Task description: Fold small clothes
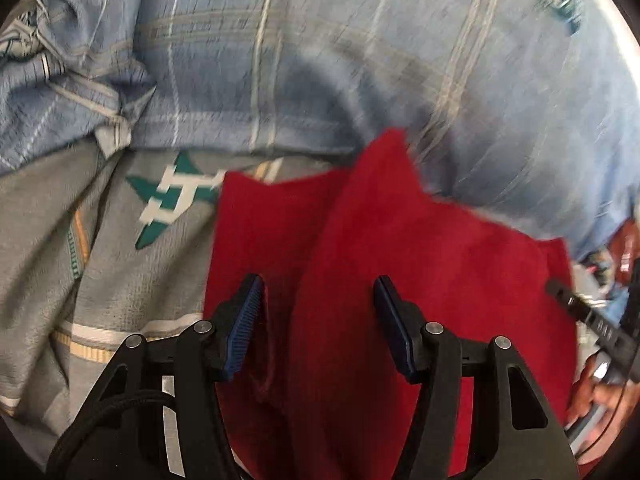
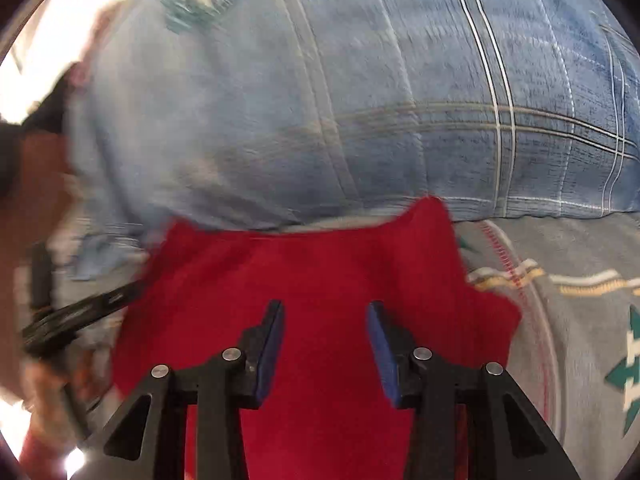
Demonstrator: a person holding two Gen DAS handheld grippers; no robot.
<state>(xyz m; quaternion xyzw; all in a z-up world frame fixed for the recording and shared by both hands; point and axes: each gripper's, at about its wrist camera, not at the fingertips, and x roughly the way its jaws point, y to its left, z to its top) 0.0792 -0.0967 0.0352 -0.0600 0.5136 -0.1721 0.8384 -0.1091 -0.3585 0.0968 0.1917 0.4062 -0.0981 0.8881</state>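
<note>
Left wrist: left gripper (image 1: pixel 318 292) apart over red garment (image 1: pixel 400 248) | right gripper (image 2: pixel 326 316) apart | no legible writing

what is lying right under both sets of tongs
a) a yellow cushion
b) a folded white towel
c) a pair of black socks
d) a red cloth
d: the red cloth fills the space beneath the open left tongs and, in the right wrist view, beneath the open right tongs, spread over a grey patterned cover with a blue plaid fabric behind it.
</note>
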